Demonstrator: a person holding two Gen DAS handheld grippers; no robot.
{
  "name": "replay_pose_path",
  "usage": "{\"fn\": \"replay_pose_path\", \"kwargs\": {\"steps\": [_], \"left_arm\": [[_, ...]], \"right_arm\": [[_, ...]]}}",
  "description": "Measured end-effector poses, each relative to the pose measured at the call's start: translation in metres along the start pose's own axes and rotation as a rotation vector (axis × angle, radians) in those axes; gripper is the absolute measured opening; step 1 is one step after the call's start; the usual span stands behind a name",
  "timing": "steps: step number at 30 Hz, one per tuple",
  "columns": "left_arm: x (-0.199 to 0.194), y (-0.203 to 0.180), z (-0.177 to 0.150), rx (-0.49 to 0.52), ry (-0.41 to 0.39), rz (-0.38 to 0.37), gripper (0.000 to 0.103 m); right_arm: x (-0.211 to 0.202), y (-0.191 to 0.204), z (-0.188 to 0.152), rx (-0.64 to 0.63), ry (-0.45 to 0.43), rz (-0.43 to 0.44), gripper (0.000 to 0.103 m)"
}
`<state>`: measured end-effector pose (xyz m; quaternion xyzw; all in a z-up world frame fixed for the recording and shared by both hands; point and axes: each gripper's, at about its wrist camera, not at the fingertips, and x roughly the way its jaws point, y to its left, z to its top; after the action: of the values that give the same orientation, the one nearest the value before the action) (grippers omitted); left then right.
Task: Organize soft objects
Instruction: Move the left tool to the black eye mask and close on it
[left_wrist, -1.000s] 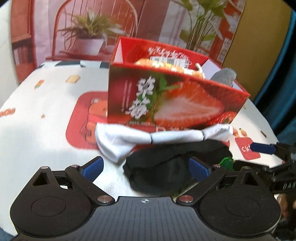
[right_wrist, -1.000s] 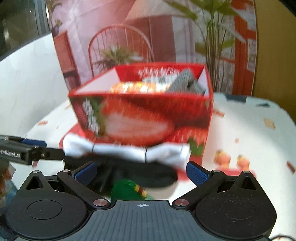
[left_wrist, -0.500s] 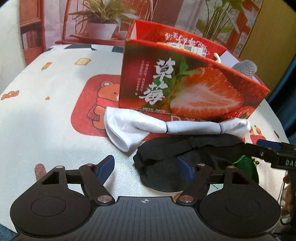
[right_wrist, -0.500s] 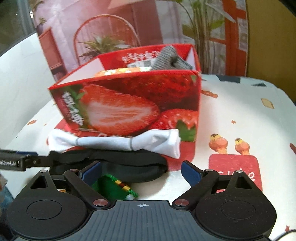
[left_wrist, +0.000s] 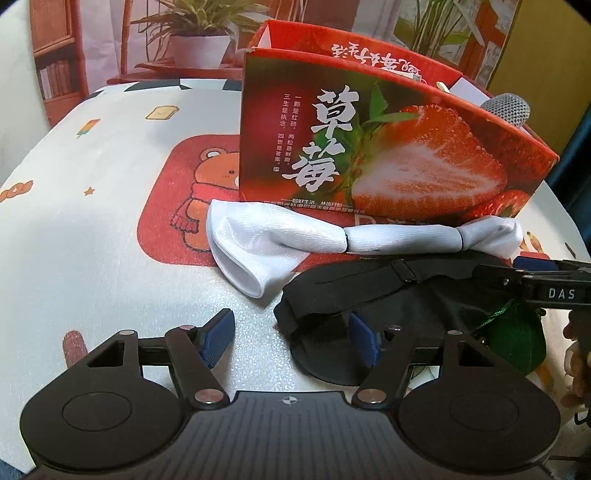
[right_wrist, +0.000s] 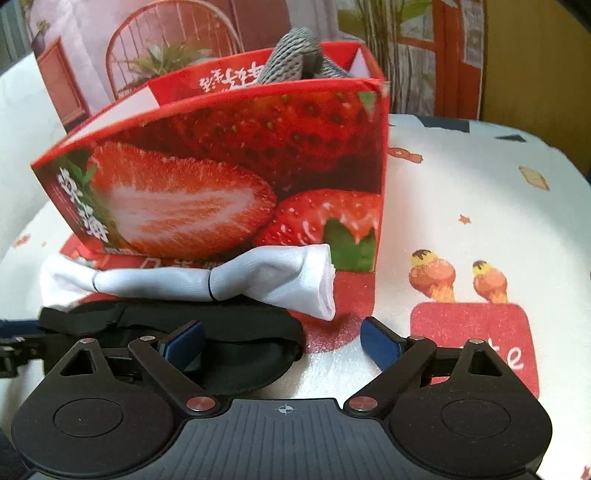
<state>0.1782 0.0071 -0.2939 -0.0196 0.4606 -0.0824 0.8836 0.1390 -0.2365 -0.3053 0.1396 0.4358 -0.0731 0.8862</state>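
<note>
A red strawberry box (left_wrist: 388, 147) stands on the table, with a grey knitted item (left_wrist: 506, 105) poking out; the box also shows in the right wrist view (right_wrist: 229, 184). A twisted white cloth (left_wrist: 314, 236) lies against its front, also in the right wrist view (right_wrist: 221, 280). A black eye mask (left_wrist: 369, 295) lies just before it (right_wrist: 229, 350). My left gripper (left_wrist: 291, 334) is open, its right finger over the mask's left end. My right gripper (right_wrist: 282, 338) is open over the mask's right end. A green pouch (left_wrist: 517, 336) sits beside the mask.
The table has a white cloth with cartoon prints, a red bear patch (left_wrist: 199, 206) left of the box and ice-cream prints (right_wrist: 458, 277) to the right. A backdrop with a chair and plants stands behind. The right gripper's finger (left_wrist: 535, 273) reaches in from the right.
Both grippers have come lower and closer to the table; the left has shifted left across the mask, the right has shifted right. The green pouch has left the right wrist view.
</note>
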Motion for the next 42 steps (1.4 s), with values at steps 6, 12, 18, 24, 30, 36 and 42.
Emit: {"fn": "replay_pose_path", "kwargs": {"steps": [6, 12, 18, 24, 30, 36, 42], "left_arm": [[0.000, -0.003, 0.000, 0.013, -0.003, 0.005, 0.071], [0.000, -0.007, 0.000, 0.022, -0.007, 0.012, 0.071], [0.000, -0.007, -0.002, 0.034, -0.011, 0.017, 0.070], [-0.002, -0.008, -0.002, 0.051, -0.018, 0.019, 0.051], [-0.003, -0.012, -0.005, 0.076, -0.024, 0.004, 0.040], [-0.005, -0.013, -0.007, 0.088, -0.034, 0.005, 0.040], [-0.005, -0.013, -0.008, 0.091, -0.037, 0.005, 0.040]], "right_arm": [[0.005, 0.010, -0.004, -0.045, -0.003, -0.016, 0.103], [0.008, 0.013, -0.006, -0.067, -0.009, -0.030, 0.103], [0.006, 0.012, -0.006, -0.068, -0.010, -0.026, 0.103], [-0.003, 0.006, -0.009, -0.026, -0.009, 0.001, 0.101], [-0.009, 0.005, -0.011, -0.011, -0.010, 0.036, 0.090], [-0.006, 0.013, -0.006, -0.027, -0.012, 0.092, 0.081], [-0.005, 0.008, -0.004, 0.023, -0.033, 0.124, 0.071]]}}
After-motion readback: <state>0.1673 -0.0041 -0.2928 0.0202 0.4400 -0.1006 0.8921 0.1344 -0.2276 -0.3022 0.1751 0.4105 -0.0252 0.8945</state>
